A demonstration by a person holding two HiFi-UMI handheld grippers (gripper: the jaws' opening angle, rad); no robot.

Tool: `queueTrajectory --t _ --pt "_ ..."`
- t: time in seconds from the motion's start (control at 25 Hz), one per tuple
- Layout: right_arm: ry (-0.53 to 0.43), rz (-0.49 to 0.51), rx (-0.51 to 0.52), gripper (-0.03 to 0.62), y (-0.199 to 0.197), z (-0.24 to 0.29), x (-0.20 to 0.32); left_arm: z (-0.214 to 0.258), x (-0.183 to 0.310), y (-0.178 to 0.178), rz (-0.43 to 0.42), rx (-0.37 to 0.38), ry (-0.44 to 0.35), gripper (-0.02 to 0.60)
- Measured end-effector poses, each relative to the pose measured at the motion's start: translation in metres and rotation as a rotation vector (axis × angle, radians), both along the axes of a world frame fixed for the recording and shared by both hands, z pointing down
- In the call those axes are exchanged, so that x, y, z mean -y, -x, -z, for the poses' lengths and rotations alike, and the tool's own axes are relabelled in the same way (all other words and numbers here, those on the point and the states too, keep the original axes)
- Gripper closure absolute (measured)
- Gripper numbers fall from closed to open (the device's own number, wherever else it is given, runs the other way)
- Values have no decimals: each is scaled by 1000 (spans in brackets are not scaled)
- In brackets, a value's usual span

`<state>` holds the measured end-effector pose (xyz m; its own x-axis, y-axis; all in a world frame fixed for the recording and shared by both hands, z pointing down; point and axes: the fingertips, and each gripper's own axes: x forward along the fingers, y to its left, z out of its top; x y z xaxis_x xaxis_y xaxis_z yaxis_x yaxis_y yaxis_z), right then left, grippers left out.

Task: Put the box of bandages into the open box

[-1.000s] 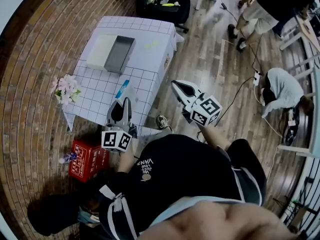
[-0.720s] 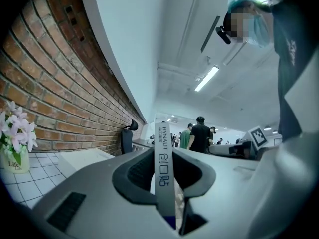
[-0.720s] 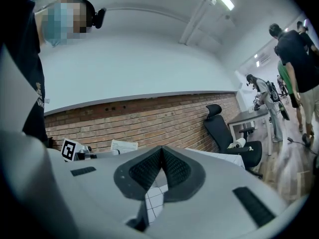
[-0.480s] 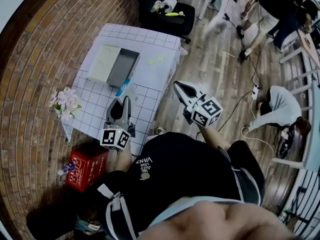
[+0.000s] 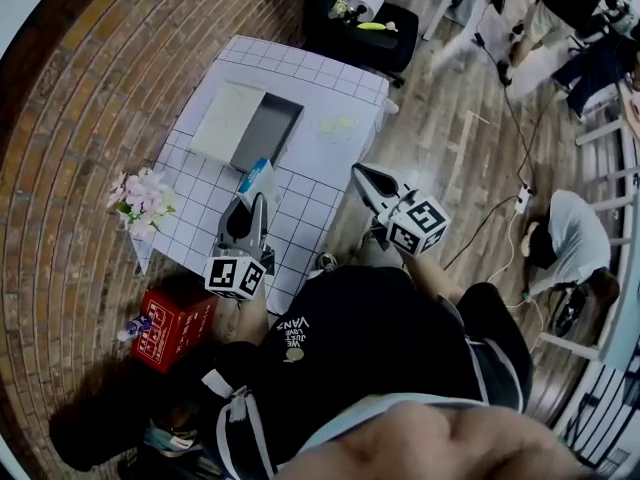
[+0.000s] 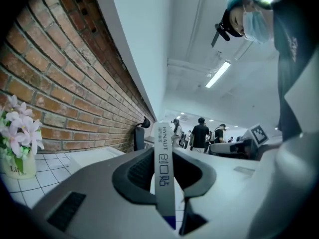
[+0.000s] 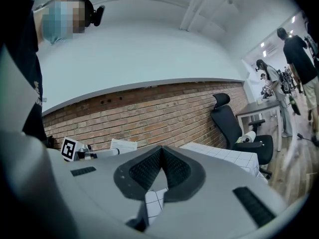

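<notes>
The bandage box point(image 5: 257, 176), white with a blue end, is clamped upright in my left gripper point(image 5: 257, 199) over the near part of the grid-cloth table point(image 5: 340, 88). In the left gripper view the box point(image 6: 163, 176) shows edge-on between the jaws of that gripper point(image 6: 163, 156). The open box point(image 5: 267, 133), a grey tray with a pale lid beside it, lies on the table a short way beyond the left gripper. My right gripper point(image 5: 363, 176) hangs off the table's right edge, shut and empty; its jaws meet in the right gripper view point(image 7: 160, 152).
A pot of pink flowers point(image 5: 140, 196) stands at the table's left corner. A red box point(image 5: 168, 324) sits on the floor by my left side. A black office chair point(image 5: 365, 28) stands behind the table. People and cables occupy the wooden floor at right.
The table and open box have drawn a little closer to my left gripper, which still holds the bandage box. People in the background have moved. The right gripper has hardly shifted.
</notes>
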<state>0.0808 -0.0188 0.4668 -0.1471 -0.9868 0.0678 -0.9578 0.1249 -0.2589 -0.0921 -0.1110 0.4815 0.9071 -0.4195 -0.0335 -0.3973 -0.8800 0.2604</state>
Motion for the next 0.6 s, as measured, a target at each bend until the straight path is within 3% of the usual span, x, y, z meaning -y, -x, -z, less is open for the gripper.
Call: queueTrajectory --t 0.32,0.6 --pt "6 102 20 600 -15 -5 39 -8 16 6 127 15 9 494" --pt "28 251 19 600 -27 -7 90 -5 30 1 268 41 -4 494"
